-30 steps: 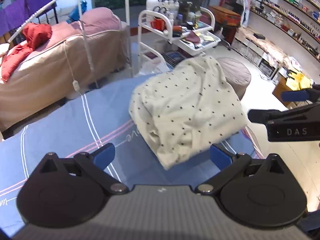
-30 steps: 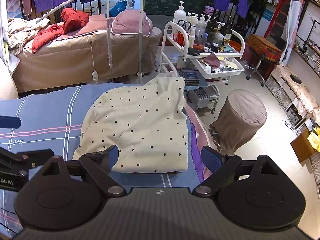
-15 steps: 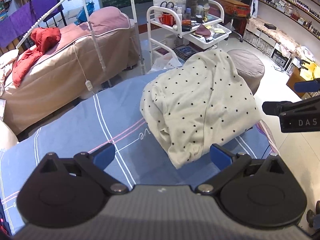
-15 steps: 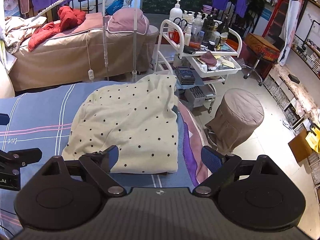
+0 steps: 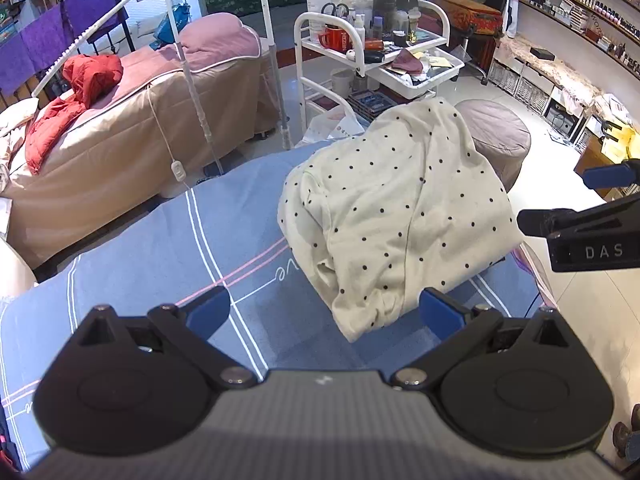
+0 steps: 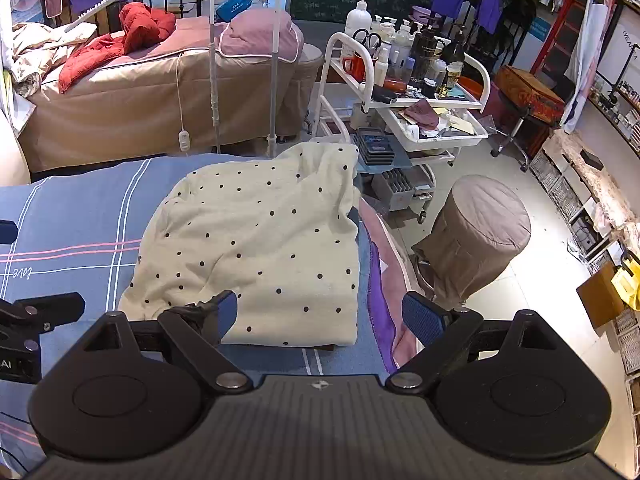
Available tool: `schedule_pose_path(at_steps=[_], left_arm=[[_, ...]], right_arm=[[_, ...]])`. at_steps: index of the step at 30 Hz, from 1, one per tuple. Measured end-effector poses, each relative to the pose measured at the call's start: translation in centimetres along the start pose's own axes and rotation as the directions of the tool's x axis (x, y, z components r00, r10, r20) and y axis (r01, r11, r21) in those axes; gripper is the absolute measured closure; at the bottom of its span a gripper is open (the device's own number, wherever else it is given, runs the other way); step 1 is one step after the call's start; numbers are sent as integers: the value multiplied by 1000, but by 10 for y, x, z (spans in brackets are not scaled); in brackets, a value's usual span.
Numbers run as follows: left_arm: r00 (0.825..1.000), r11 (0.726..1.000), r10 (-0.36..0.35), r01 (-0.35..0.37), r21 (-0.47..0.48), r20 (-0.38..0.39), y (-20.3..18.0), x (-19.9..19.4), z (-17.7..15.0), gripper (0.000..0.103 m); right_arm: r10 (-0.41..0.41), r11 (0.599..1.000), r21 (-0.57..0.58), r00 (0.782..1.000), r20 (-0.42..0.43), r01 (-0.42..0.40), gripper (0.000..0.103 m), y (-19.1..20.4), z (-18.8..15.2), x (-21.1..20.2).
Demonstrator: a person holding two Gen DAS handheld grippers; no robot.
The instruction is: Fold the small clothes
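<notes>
A cream garment with black dots lies folded in a loose bundle on the blue striped bed cover, near the bed's right edge; it also shows in the right wrist view. My left gripper is open and empty, held above the cover just in front of the garment's near corner. My right gripper is open and empty, over the garment's near edge. Each gripper shows at the side of the other's view.
A white trolley loaded with bottles stands beyond the bed. A grey covered stool stands on the floor to the right. A tan massage bed with a red jacket lies at the back left. Shelves line the right wall.
Both grippers have drawn back from the garment and risen a little; it now looks smaller and farther. The garment itself has not moved. Both grippers stayed open.
</notes>
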State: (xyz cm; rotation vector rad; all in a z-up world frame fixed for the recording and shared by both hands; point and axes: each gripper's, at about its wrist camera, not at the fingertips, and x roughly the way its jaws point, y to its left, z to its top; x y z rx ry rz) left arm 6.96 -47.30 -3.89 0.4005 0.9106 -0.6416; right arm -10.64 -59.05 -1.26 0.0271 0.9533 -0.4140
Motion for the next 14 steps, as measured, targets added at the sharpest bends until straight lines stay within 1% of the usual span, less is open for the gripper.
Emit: schedule_pose_path(at_steps=[6, 10, 12, 14], left_arm=[[1000, 1000, 12, -13, 19, 24, -1, 0, 0, 0], [998, 1000, -5, 4, 13, 57, -1, -1, 0, 0], [998, 1000, 10, -11, 22, 62, -3, -1, 0, 0], [998, 1000, 10, -12, 25, 57, -3, -1, 1, 0]], right_arm=[[2, 1000, -6, 1000, 1, -1, 0, 0, 2, 1], [5, 1000, -4, 1000, 0, -5, 0, 1, 2, 2], [6, 1000, -2, 1000, -4, -6, 0, 1, 1, 2], [10, 1000, 1, 1000, -3, -10, 0, 0, 1, 3]])
